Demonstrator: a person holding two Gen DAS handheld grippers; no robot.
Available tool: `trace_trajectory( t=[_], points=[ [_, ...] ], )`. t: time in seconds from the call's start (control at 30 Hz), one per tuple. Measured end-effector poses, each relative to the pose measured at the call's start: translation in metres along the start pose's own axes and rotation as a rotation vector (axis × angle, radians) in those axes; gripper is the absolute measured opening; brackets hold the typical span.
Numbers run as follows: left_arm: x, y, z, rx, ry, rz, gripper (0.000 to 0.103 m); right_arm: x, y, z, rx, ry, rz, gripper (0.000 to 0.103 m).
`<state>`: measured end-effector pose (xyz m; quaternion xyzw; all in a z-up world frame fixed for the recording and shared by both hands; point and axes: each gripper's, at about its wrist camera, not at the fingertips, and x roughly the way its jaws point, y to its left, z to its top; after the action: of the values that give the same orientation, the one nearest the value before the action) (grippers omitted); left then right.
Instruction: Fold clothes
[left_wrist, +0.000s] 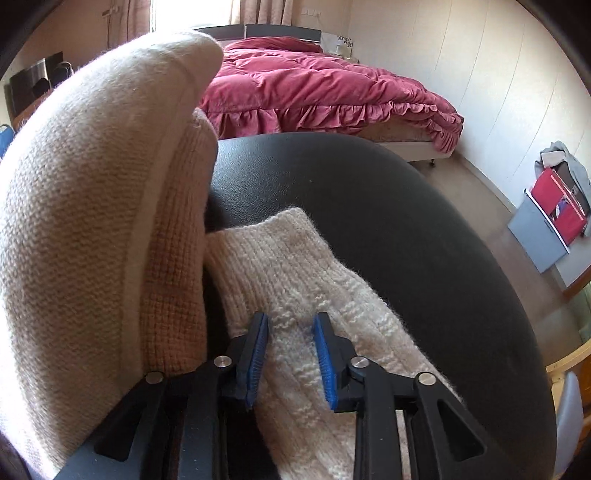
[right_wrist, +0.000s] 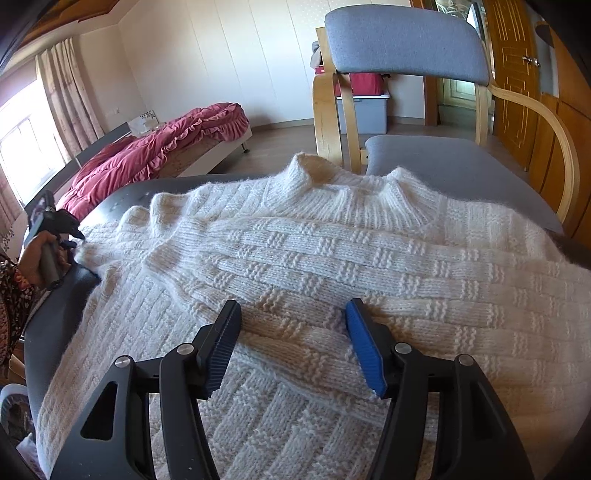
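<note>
Folding a cream knit sweater (right_wrist: 332, 258) spread on the dark desk (right_wrist: 122, 195), collar at the far edge toward the grey chair (right_wrist: 424, 162). Nearest in the right wrist view, the right tongs (right_wrist: 291, 343) stand wide apart over the basket-weave body, no yarn pinched between the pads, tips at or just above the knit. Nearest in the left wrist view, the left tongs (left_wrist: 291, 354) are partly apart astride a strip of the same cream knit, likely the sleeve end or cuff (left_wrist: 280, 251); pads sit beside the fabric, not pressing it as far as I can tell. In the right view the left tongs show small at the sweater's left edge, held in a hand (right_wrist: 37, 254). To do the step well, judging from this: close on the full thickness of the cuff, lift only enough to clear the desk, carry the sleeve across the body in a straight line, and use the right tongs to pin the body so the loose knit doesn't drag or bunch. Fuzzy yarn may snag on ribbed pads, so release cleanly. Hard to make out: a large beige knit garment (left_wrist: 92, 203) fills the left of the left view, too close to tell its shape or what holds it up. The sweater's hem and right sleeve are cut off by the frame edge. Whether tips touch the cloth is unclear in both views. Far back: a bed with red quilt (left_wrist: 314, 88), and a grey bin with red contents (left_wrist: 546, 225).
</note>
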<state>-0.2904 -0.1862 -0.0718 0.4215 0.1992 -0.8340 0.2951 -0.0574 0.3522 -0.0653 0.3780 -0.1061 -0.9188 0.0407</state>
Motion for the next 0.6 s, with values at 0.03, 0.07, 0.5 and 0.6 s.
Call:
trace_trajectory(
  t=[0.03, 0.07, 0.5, 0.6],
  points=[
    [0.001, -0.001, 0.000, 0.000, -0.004, 0.003, 0.033, 0.000, 0.000, 0.000, 0.001, 0.000, 0.002, 0.063],
    [0.000, -0.004, -0.002, 0.001, -0.009, -0.002, 0.038, 0.000, 0.000, 0.000, 0.002, -0.001, 0.003, 0.063],
    [-0.016, -0.023, -0.015, 0.128, -0.026, -0.217, 0.018, 0.001, 0.000, 0.000, 0.014, -0.004, 0.016, 0.064],
    [-0.016, -0.022, -0.012, 0.146, -0.017, -0.253, 0.010, 0.001, 0.000, 0.001, 0.017, -0.004, 0.019, 0.064]
  ],
)
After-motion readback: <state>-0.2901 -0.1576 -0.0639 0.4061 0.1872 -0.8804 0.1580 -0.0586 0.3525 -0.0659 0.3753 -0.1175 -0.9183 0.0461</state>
